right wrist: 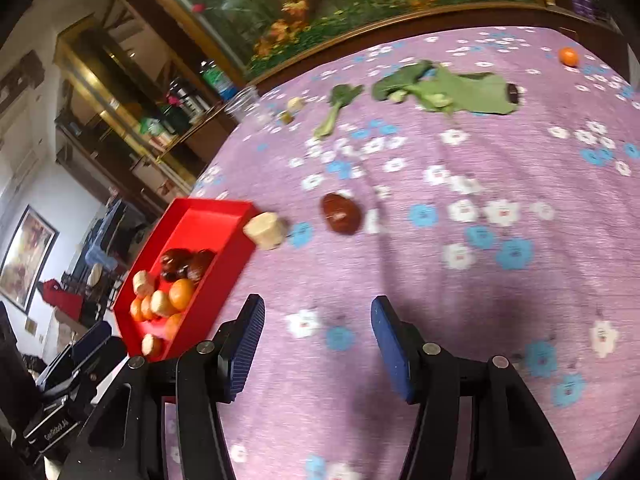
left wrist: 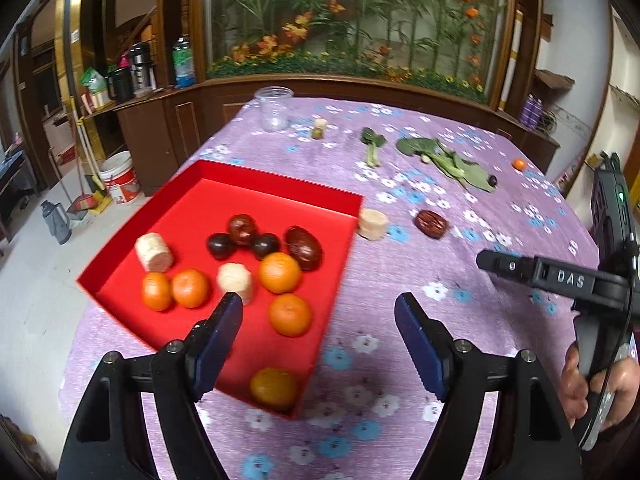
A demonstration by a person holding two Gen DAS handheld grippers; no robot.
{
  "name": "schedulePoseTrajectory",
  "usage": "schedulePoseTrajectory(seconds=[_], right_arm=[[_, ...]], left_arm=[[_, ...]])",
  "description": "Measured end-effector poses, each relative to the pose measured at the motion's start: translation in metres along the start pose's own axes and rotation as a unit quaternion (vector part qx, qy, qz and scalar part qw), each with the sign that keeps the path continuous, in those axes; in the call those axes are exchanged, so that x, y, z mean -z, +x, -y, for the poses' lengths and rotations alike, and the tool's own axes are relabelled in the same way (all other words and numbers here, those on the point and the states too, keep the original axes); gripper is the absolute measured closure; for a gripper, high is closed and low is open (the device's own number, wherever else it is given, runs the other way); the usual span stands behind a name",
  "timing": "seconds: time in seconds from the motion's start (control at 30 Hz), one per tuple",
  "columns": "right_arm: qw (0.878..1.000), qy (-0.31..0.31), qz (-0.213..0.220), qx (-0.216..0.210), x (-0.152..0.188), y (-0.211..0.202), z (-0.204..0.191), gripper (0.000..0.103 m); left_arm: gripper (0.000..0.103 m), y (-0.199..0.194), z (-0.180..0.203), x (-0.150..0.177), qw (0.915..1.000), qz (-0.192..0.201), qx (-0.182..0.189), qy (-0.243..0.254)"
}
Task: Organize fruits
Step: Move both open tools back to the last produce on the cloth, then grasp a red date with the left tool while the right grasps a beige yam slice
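Black left gripper [left wrist: 319, 310] tilts down over red tray [left wrist: 192, 184], fingers spread, empty; right gripper [right wrist: 318, 320] likewise.

"DAS" on right tongs [left wrist: 496, 266]

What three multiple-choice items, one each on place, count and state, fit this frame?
1. Where does the wrinkled red date lie?
A. in the red tray
B. on the tablecloth, outside the tray
C. in the clear jar

2. How many oranges are in the red tray?
A. two
B. five
C. eight

3. What is between the right tool's fingers?
A. nothing
B. an orange
C. a leaf

B: the date sits on the cloth, right of the tray.
B: five oranges show in the left wrist view.
A: only tablecloth shows through the gap.
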State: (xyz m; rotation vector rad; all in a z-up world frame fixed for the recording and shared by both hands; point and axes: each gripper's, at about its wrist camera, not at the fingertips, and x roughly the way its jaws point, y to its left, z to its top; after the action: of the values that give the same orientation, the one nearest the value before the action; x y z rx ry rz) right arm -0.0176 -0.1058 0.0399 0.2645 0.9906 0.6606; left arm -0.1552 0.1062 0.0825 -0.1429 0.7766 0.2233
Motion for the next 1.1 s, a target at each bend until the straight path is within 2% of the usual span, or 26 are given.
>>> schedulePoseTrajectory(seconds=[0.13, 0.3, 0.4, 0.57, 0.7, 0.9, 1.07, 1.1], right_arm=[[1.000, -0.002, 0.008, 0.012, -0.005, -0.008, 0.010, 0.043], [1.000, -0.013, 0.002, 0.009, -0.012, -0.002, 0.009, 0.043], [0.999, -0.034, -0.010, 0.001, -0.016, 0.010, -0.004, 0.043], [0.994, -0.105, -0.016, 0.007, -0.020, 0.040, -0.044, 0.043], [0.986, -0.166, -0.014, 0.018, -0.025, 0.059, -0.070, 0.043], [0.960, -0.272, -0.025, 0.057, -0.030, 0.094, -0.097, 0.043], [0.946, -0.315, -0.038, 0.074, -0.033, 0.117, -0.103, 0.043], [0.944, -0.316, -0.044, 0.078, -0.035, 0.123, -0.102, 0.047]], left_arm=[[0.025, 0.005, 0.008, 0.000, 0.9998, -0.009, 0.020, -0.001], [0.025, 0.006, 0.012, 0.000, 0.9989, 0.001, 0.045, -0.013], [0.025, 0.005, 0.010, -0.002, 0.9987, 0.012, 0.045, -0.021], [0.025, 0.011, 0.000, -0.003, 0.9983, 0.008, 0.045, -0.035], [0.025, 0.015, -0.011, -0.003, 0.9980, 0.005, 0.046, -0.044], [0.025, 0.023, -0.021, -0.004, 0.9974, 0.001, 0.051, -0.051], [0.025, 0.031, -0.027, -0.004, 0.9968, -0.008, 0.054, -0.058], [0.025, 0.034, -0.028, -0.005, 0.9967, -0.010, 0.055, -0.059]])
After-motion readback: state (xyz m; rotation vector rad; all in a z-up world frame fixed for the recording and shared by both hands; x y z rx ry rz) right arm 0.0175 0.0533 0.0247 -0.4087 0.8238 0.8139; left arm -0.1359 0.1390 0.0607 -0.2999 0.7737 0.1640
